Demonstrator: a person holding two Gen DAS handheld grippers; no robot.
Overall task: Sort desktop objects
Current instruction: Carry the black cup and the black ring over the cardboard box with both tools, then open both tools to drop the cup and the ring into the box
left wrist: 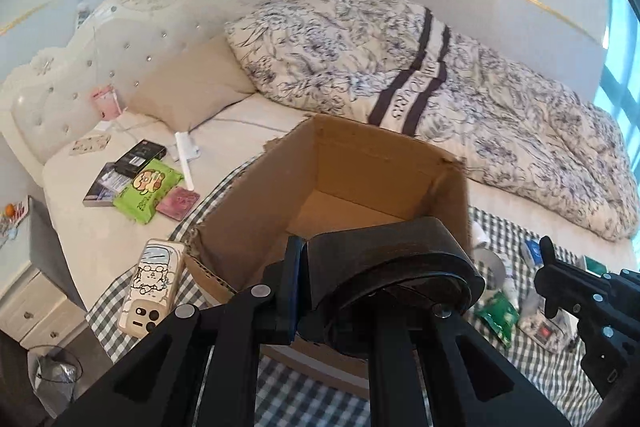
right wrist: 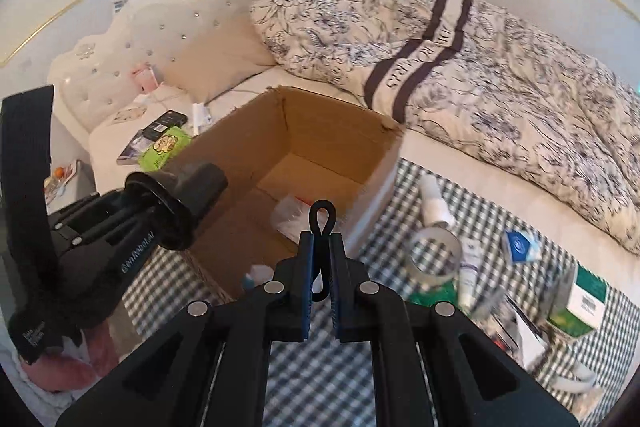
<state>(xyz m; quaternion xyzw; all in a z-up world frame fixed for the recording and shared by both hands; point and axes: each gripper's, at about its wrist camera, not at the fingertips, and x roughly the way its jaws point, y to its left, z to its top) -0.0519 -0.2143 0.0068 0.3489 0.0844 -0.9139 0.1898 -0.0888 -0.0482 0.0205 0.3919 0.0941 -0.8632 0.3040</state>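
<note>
An open cardboard box (left wrist: 352,163) (right wrist: 296,131) stands on a green checked cloth (right wrist: 304,367) on a bed. My left gripper (left wrist: 372,279) is shut on a black round mount with a thick block on it (left wrist: 384,255), held over the box's near edge. The right wrist view shows that mount (right wrist: 196,187) in the left gripper (right wrist: 160,215) at the box's left side. My right gripper (right wrist: 320,267) is shut on a thin black cord loop (right wrist: 322,215) that sticks up between its fingers, in front of the box. A clear plastic bag (right wrist: 290,215) lies inside the box.
Right of the box lie a clear tape roll (right wrist: 434,259), a white bottle (right wrist: 434,203), a tube (right wrist: 468,275), a blue packet (right wrist: 520,245) and a green-white carton (right wrist: 584,303). A phone (left wrist: 154,283) and a green wipes pack (left wrist: 148,191) lie left. A patterned duvet (left wrist: 460,75) is behind.
</note>
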